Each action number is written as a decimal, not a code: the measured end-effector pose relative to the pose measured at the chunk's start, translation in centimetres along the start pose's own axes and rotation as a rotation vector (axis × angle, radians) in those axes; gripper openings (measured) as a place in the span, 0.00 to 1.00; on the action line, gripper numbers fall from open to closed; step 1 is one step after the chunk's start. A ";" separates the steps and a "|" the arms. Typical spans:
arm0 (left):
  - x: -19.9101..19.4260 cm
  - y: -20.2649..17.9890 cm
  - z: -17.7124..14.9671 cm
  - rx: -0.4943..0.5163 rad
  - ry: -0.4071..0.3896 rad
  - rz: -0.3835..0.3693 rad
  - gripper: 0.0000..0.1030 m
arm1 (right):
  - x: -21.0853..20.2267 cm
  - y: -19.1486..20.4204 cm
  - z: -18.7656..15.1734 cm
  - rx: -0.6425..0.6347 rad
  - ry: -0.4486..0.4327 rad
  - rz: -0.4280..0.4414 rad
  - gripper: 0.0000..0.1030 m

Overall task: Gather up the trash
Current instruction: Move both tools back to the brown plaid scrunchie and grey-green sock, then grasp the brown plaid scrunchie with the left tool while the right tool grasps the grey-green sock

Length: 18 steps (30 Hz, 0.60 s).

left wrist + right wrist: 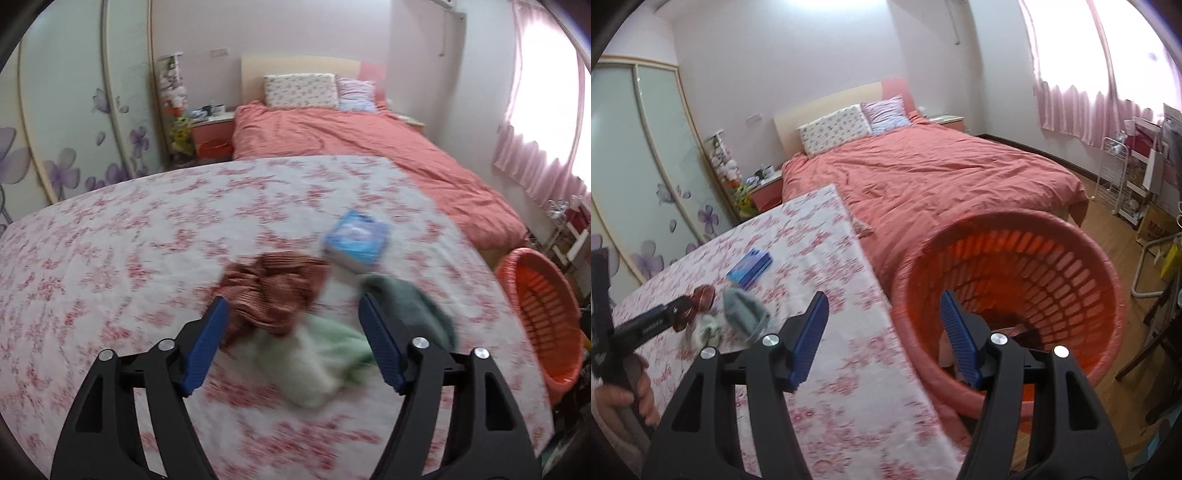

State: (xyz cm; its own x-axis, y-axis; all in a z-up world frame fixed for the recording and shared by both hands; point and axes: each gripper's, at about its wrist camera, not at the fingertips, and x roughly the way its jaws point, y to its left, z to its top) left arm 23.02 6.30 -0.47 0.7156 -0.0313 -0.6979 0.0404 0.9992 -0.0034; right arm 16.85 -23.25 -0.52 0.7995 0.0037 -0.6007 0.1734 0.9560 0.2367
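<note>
Both grippers are seen with jaws parted and nothing between them. The left gripper (291,314) is held over a small heap on the table (110,258): a pale green cloth (314,354) lies directly below the gap, a striped brown rag (273,288) is just past the left finger, and a grey-green cloth (410,302) is at the right finger. Whether any pad touches cloth cannot be told, as the picture is blurred. Just beyond the heap a blue packet (356,242) is seen flat on the floral tablecloth.

The right gripper (884,317) is held above the near rim of the orange basket (1082,266), which stands on the floor just beside the table's edge. Something dark is seen at the basket's bottom; what it is cannot be made out. Judged from this, collection is barely begun or partly done, with three cloths and the packet left on the table.

Farther off, a bed (923,173) under a salmon cover is met, with two pillows at the headboard. To the left of the grippers stands a wardrobe (74,129) with purple flowers; to the right, pink curtains (1089,107) hang at a bright window.
</note>
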 end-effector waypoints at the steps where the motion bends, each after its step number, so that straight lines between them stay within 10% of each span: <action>1: 0.5 0.3 0.1 -0.001 0.010 0.007 0.70 | 0.2 0.5 -0.1 -0.008 0.006 0.004 0.60; 18: 4.9 3.0 0.0 -0.031 0.129 -0.021 0.58 | 1.5 4.8 -0.7 -0.089 0.051 0.034 0.60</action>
State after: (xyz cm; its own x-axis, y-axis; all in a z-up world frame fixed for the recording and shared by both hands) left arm 26.66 9.19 -3.95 0.6191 -0.0502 -0.7837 0.0312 0.9987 -0.0394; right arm 18.49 -18.41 -0.83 0.7732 0.0492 -0.6322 0.0933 0.9773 0.1902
